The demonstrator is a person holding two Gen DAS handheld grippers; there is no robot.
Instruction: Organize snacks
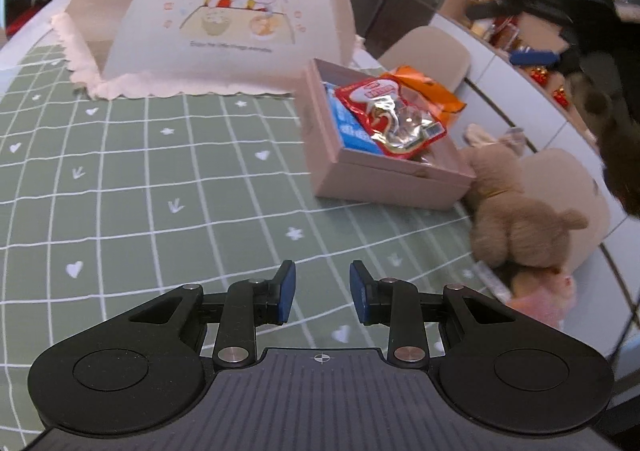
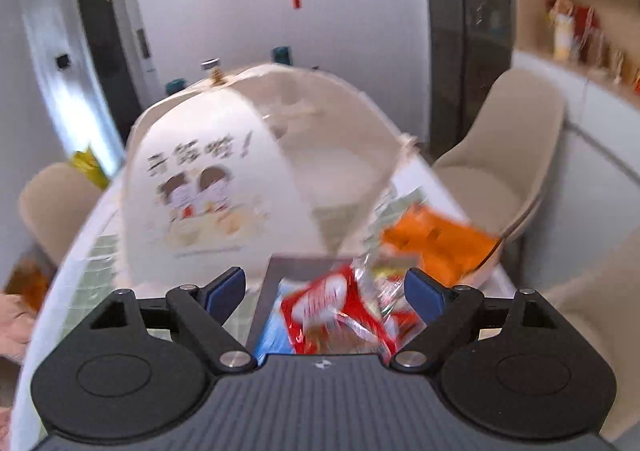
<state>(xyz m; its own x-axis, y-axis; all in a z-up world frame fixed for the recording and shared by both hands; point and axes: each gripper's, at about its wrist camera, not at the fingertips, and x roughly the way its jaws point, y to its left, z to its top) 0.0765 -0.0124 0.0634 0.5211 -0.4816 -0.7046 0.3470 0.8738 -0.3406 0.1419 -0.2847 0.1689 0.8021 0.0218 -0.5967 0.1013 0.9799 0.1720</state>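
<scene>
Snacks are sitting in the pink box while both grippers are hanging clear of it.

The red packet is lying on top, over a blue packet and beside an orange one. The right gripper is holding its jaws wide apart above the box with nothing gripped; the left gripper is keeping a narrow gap, empty, over the green tablecloth. The person is probably best off checking that the top packet is settling inside the walls before fetching more.
</scene>
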